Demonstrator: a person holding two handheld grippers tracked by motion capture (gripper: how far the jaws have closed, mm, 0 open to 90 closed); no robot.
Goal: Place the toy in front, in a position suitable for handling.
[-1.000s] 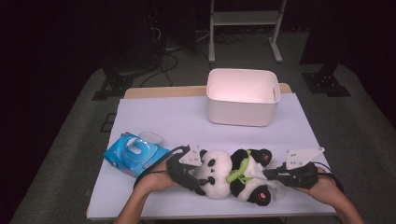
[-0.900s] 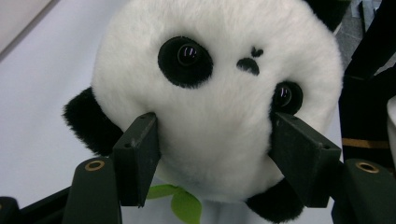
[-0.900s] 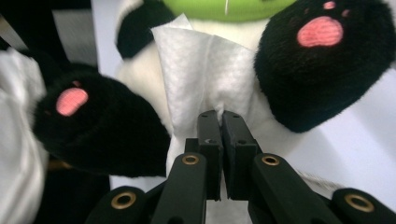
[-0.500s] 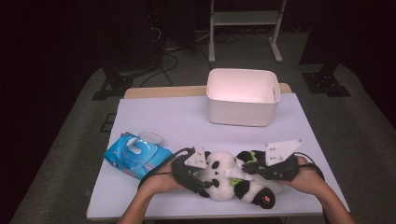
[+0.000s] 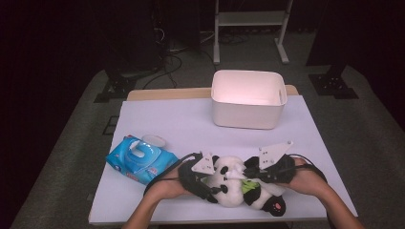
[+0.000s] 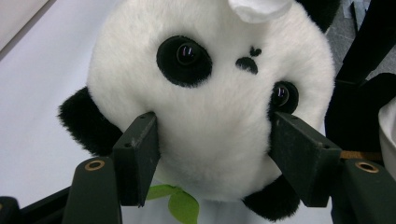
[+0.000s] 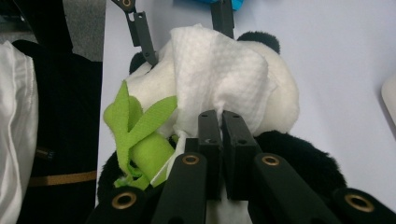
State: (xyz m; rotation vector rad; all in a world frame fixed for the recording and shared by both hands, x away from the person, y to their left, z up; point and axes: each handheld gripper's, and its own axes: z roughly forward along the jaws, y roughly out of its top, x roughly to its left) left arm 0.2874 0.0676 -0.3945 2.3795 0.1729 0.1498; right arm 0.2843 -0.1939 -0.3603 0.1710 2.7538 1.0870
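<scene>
- panda plush point(image 5: 234, 183) lies on its back at the near edge of the desk point(image 5: 191, 124), between the person's two hands, head toward the left and black feet toward the right. laid flat like this, its face and belly are turned up and easy to reach for wiping.
- left tongs point(image 5: 210, 183) grip the panda's head: in the left gripper view the two black pads point(image 6: 137, 158) press into the white fur on either side of the face, one near each ear. the hold seems meant to pin the toy so it does not slide under the rubbing.
- right tongs point(image 7: 222, 128) are closed tight on a white wet wipe point(image 7: 219, 70), the jaws nearly touching with the sheet bunched between them. the wipe drapes over the panda's head, so i judge the cleaning stroke is under way on the face.
- white bin point(image 5: 248, 98) stands at the far side of the desk, well apart from the hands; probably waiting for the used sheet or the cleaned toy, though i cannot tell which.
- blue pack of wipes point(image 5: 141, 160) sits at the left, just beside the left hand, its flap open, handy for another sheet.
- green leaf point(image 7: 140, 126) of felt sticks up from the panda's chest beside the wipe; it could snag the sheet.
</scene>
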